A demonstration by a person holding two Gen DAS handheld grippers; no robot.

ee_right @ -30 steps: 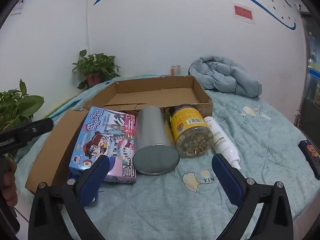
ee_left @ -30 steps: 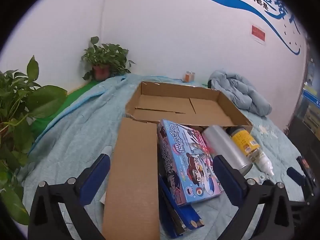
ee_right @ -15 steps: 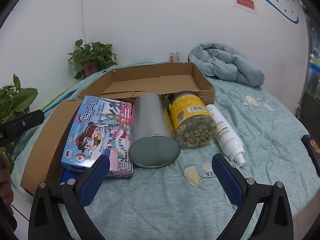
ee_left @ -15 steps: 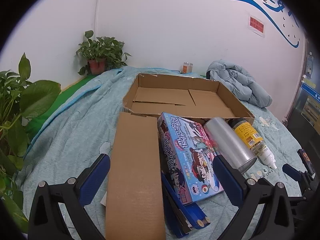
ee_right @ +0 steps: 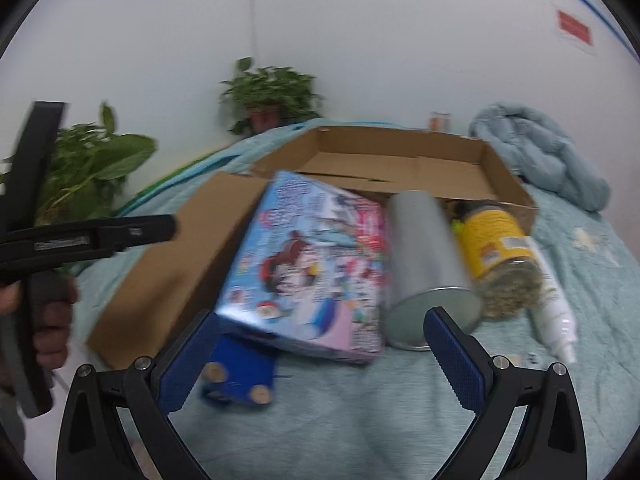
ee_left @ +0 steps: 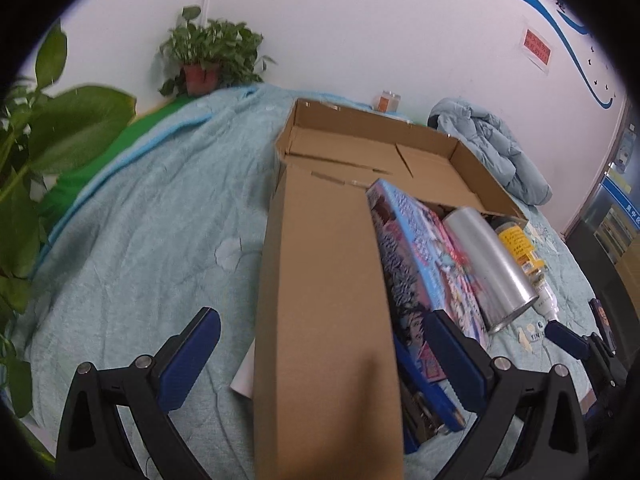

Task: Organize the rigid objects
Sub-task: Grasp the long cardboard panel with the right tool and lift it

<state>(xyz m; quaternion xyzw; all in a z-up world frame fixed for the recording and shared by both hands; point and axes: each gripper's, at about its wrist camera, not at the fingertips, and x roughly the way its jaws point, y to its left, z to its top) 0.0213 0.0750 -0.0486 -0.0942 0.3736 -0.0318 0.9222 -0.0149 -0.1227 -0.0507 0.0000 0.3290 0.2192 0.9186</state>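
**A:** On the bed (ee_right: pixel 400 420), in front of the open carton (ee_right: pixel 400 168), your things lie in a row: the flat box (ee_left: pixel 324 320), the toy box (ee_right: pixel 312 264), the tin (ee_right: pixel 428 256), the jar (ee_right: pixel 500 248) and the bottle (ee_right: pixel 556 320). None is inside the carton yet.

**B:** And my tongs?

**A:** Both are wide open and hold nothing. Your left tongs (ee_left: pixel 316 364) straddle the near end of the flat box, pads off it on either side. Your right tongs (ee_right: pixel 320 360) hang above the near edge of the toy box, which leans on something blue (ee_right: pixel 240 380) beneath it.

**B:** Which do I take first?

**A:** I'd judge the flat box, since your left tongs are already lined up with it. It looks almost as wide as the opening, so centre yourself before you close, or one pad will catch a corner and the box will swing.

**B:** Anything to watch?

**A:** The toy box rests against its right side. Lift the flat box straight up, not sideways, or you may tip the toy box into the tin, which lies on its side and will probably roll. Keep your right tongs back until the left is clear; the two sit near each other here.

**B:** Where do I set it?

**A:** Flat along one wall of the carton, I'd say, leaving room for the round things.
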